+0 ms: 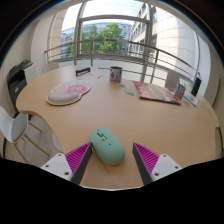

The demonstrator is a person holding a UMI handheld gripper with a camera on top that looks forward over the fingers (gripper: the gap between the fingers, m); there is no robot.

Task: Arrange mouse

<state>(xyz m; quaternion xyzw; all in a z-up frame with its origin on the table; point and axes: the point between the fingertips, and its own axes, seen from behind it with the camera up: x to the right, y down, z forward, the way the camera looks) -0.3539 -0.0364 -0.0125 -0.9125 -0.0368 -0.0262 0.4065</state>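
A mint-green computer mouse (107, 146) lies on the light wooden table (150, 122), near its front edge. It stands between my two fingers, closer to the left finger (79, 158) than to the right finger (147, 157), with a clear gap on the right side. My gripper (113, 160) is open, its pink pads flanking the mouse. The mouse rests on the table on its own.
A white round mouse pad (68, 93) lies at the far left of the table. Magazines (155, 92) lie at the far right, a small box (116, 73) stands at the back. White chairs (20, 132) stand to the left. A railing and windows lie beyond.
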